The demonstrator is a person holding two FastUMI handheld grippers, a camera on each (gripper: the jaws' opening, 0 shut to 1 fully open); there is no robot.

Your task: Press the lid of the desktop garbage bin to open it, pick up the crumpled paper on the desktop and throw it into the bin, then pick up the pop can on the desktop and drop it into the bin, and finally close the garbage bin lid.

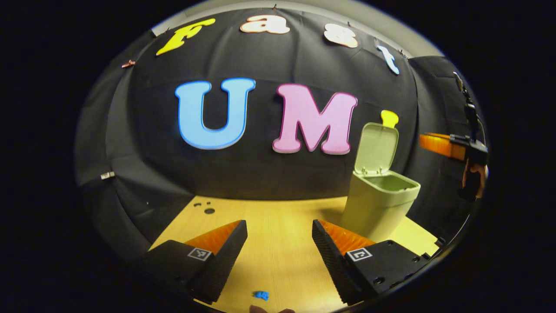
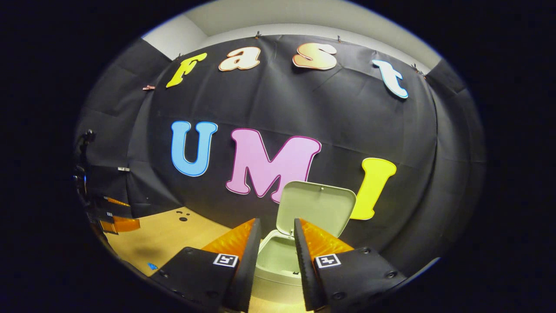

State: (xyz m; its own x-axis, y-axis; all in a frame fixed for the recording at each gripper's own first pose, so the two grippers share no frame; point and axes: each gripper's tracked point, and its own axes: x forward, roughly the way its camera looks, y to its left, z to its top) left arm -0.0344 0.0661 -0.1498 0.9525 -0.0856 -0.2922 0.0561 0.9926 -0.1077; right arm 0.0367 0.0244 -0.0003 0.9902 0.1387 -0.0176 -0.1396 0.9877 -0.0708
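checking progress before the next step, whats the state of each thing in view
garbage bin: upright on the table, open
lid: swung up, standing behind the opening
left gripper: open, holding nothing, over the table
right gripper: open, holding nothing, above the bin

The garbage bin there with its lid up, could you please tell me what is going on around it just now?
A person is working with two handheld tongs at a wooden desktop. The small green garbage bin stands near the booth wall with its lid tipped up and open. The right tongs hover just above the bin's opening, fingers a little apart with nothing between them. The left tongs are held wide open over bare desktop, off to the side of the bin. A small blue scrap lies on the desktop near them.
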